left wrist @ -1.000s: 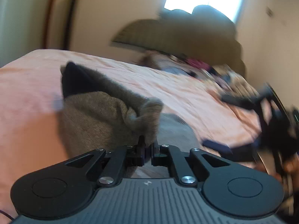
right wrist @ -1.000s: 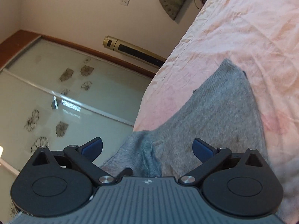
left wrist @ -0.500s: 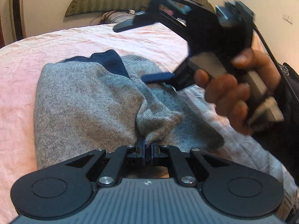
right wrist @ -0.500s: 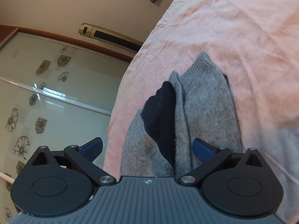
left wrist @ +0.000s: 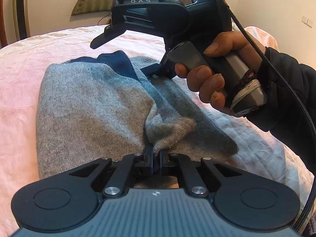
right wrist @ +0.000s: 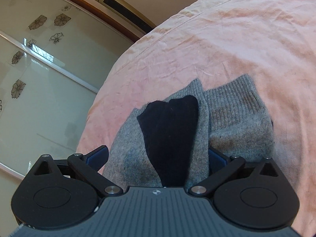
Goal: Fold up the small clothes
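The grey sock (left wrist: 94, 106) lies on the pink bedsheet (left wrist: 17, 75), doubled over on itself, with its navy toe or heel patch (left wrist: 120, 63) showing at the far end of the fold. All positions below are given relative to this sock.

Left gripper (left wrist: 156, 158): at the sock's near edge, jaws closed on a bunched fold of grey knit (left wrist: 167, 130). Right gripper (right wrist: 158, 156): at the sock's far end, low over the navy patch, jaws spread wide, one finger to each side of the fabric. Whether its pads touch the knit cannot be told. A hand (left wrist: 213, 75) in a dark sleeve (left wrist: 286, 90) holds it by the handle.

Step in hand, as judged: laying the folded layer flat and settling it.

1. Keep the left grip firm until the upper layer lies square on the lower one; an early release would probably let the bunched knit spring back.
2. Use the right gripper to press or pin the far end beside the navy patch, so the layers do not slide.
3. Draw the near edge lightly taut before letting go, to remove the ridge running up the middle.

Count:
- Grippers: two.
- Hands visible: one.
- Grey ribbed cuffs (right wrist: 233, 92) at the sock's far end: two, side by side, which suggests a pair rather than a single sock.
- Navy patches: one visible.
- Bedsheets: one.
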`<state>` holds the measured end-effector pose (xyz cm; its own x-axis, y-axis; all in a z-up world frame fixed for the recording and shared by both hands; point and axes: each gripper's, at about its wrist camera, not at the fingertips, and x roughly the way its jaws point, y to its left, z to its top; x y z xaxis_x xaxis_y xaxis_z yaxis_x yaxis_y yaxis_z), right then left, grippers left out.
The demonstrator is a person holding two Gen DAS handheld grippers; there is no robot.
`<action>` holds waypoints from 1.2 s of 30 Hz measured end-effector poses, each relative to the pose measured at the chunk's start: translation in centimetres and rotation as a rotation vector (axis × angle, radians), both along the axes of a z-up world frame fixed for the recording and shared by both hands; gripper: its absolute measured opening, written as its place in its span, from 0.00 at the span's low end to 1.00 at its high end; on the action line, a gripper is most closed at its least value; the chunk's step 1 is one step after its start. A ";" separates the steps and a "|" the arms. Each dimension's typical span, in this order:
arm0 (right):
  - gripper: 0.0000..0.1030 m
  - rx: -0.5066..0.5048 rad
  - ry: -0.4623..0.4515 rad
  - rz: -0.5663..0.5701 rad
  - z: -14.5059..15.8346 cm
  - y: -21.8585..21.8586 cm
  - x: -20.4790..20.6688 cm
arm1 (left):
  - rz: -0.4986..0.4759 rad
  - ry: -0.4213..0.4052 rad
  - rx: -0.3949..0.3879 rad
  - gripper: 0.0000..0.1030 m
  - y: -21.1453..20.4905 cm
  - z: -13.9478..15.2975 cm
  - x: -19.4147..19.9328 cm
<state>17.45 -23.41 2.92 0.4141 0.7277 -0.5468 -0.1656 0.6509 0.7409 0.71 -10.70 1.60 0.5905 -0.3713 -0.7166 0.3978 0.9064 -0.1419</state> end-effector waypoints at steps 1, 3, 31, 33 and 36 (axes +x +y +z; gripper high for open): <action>0.95 0.008 0.004 -0.004 0.0 -0.2 0.0 | 0.001 0.001 -0.002 0.05 0.0 0.0 0.0; 0.95 0.031 0.015 -0.012 -0.1 -0.5 0.3 | 0.002 0.003 -0.003 0.05 0.1 -0.1 0.0; 0.15 -0.144 -0.076 -0.081 0.5 -6.5 -2.1 | -0.140 0.010 -0.016 0.04 -2.4 -0.8 -1.7; 0.15 -0.130 -0.072 -0.097 -0.8 -6.9 -3.0 | -0.155 -0.014 -0.024 0.04 -2.1 -0.8 -2.1; 0.21 -0.088 -0.067 -0.151 -1.0 -7.1 -3.6 | -0.200 0.012 -0.053 0.06 -1.5 -0.2 -1.9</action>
